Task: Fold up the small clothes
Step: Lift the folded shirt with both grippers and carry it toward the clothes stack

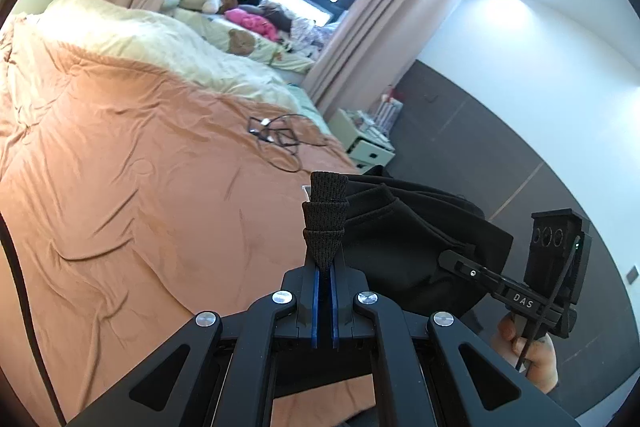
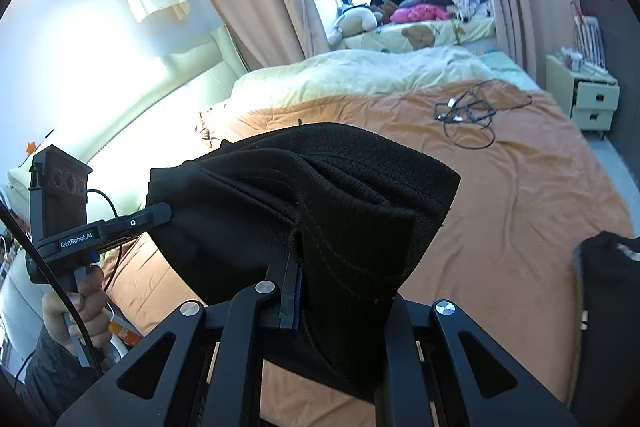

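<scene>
Black garment (image 2: 304, 203) held aloft above the bed (image 1: 132, 187), stretched between the left gripper (image 1: 325, 211) and right gripper (image 2: 296, 267), both jaws clamped on its edge. Step: spreading; next, lower it flat onto the bed.

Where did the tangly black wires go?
The tangled black cable lies on the orange bedspread, toward the far right of the bed in the right wrist view, near the bedside drawers and beyond the black garment held up by both grippers.
</scene>
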